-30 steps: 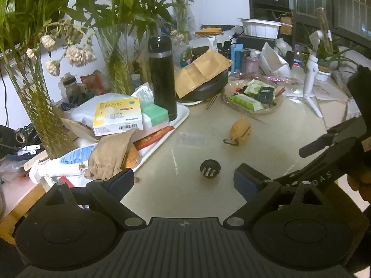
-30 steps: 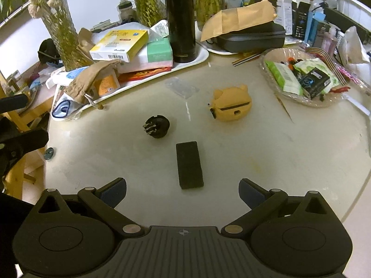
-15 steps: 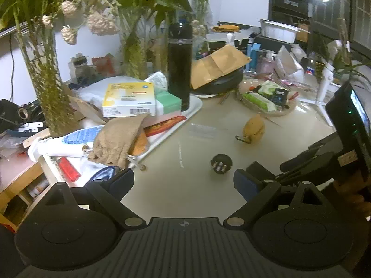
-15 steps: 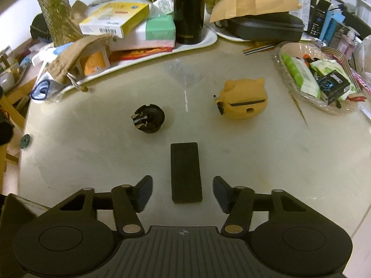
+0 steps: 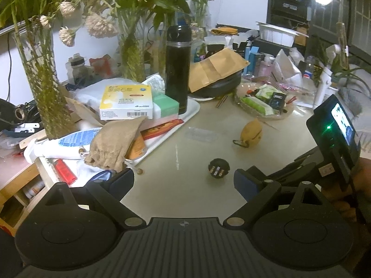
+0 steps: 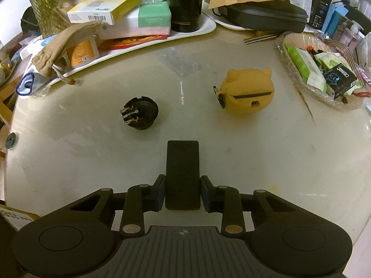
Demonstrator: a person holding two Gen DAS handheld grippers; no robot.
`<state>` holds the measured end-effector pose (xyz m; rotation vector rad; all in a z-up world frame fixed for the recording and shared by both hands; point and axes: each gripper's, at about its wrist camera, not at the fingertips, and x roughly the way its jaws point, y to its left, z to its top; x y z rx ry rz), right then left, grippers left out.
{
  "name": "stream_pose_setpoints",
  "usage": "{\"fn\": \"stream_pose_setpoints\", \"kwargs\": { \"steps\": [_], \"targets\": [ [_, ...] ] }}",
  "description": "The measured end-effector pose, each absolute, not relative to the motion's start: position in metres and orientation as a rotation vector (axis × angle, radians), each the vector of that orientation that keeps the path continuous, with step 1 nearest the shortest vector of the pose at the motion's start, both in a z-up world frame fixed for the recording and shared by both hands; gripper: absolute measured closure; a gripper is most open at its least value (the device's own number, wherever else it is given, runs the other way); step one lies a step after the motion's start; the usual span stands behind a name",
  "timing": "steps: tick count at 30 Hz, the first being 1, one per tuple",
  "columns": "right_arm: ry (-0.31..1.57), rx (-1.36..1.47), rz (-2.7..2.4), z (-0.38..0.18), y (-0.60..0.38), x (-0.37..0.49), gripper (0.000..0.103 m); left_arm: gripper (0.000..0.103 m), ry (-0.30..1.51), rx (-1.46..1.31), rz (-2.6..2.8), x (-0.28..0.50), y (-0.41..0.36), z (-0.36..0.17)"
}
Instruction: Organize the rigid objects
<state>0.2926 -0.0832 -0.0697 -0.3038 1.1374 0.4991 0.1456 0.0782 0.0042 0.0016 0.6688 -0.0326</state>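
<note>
Right gripper (image 6: 182, 194) dropped lower, jaws just closed onto one flat black block (image 6: 182, 173) on table (image 6: 69, 157), left gripper (image 5: 184, 180) wide apart and empty, one black plug (image 6: 139, 113), one yellow case (image 6: 248, 96), bare tabletop between them, cluttered tray (image 6: 204, 26) along far edge.

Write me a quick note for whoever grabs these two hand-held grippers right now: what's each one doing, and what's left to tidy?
Right gripper: jaws have just been closing and now clamp the flat black block, which still lies on the table.
Left gripper: open, empty, hovering above the table.
Loose on the table: round black plug left of the block, yellow animal-shaped case to its right.
Done: block gripped.
Left: lift and place the block, then deal with the plug and case.
</note>
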Motion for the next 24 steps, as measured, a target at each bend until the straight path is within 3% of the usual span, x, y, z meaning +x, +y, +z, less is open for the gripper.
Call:
{"fn": "stream_pose_setpoints", "kwargs": {
  "steps": [24],
  "targets": [
    [1.032,-0.194,0.513,-0.012,-0.126,0.272,0.069,0.009,0.739,0.003,-0.096,0.159,0.066,0.001]
  ]
}}
